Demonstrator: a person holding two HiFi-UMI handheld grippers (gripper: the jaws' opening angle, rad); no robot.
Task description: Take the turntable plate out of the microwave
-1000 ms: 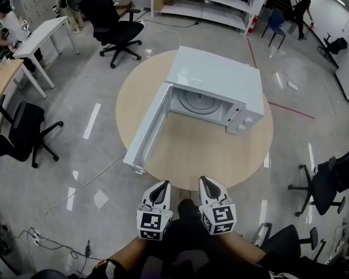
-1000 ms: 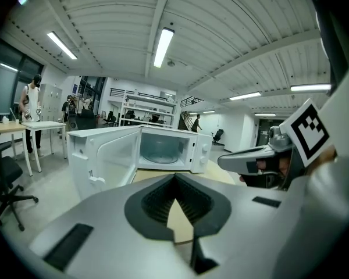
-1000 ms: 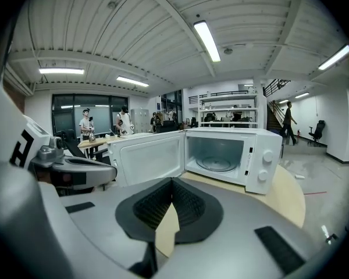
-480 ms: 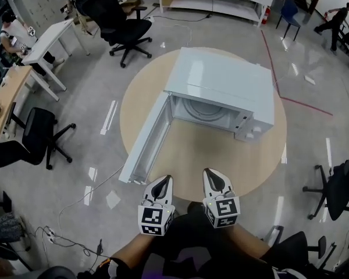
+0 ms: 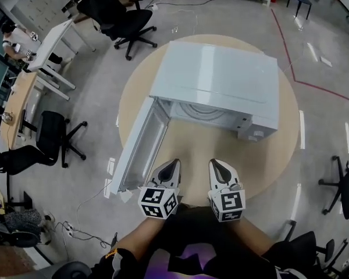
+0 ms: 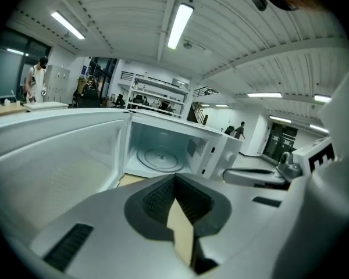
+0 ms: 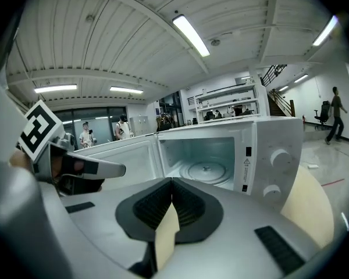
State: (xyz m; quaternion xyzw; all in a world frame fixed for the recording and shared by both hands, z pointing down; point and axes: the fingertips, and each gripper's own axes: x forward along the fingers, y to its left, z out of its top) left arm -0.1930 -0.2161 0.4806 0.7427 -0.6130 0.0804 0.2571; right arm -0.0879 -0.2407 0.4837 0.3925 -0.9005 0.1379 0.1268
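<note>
Well beyond left tongs (image 5: 174,163) and right tongs (image 5: 216,162): turntable plate (image 5: 201,110) inside microwave (image 5: 221,77).

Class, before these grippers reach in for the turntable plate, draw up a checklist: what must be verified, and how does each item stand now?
1. Microwave door swung open: ok.
2. Turntable plate in sight on the microwave's floor: ok.
3. Plate bare, nothing on it: ok.
4. Left gripper jaws apart for a grasp: not ok, shut and empty.
5. Right gripper jaws apart for a grasp: not ok, shut and empty.
6. Grippers at the opening: not ok, both are short of it, over the near part of the table.
</note>
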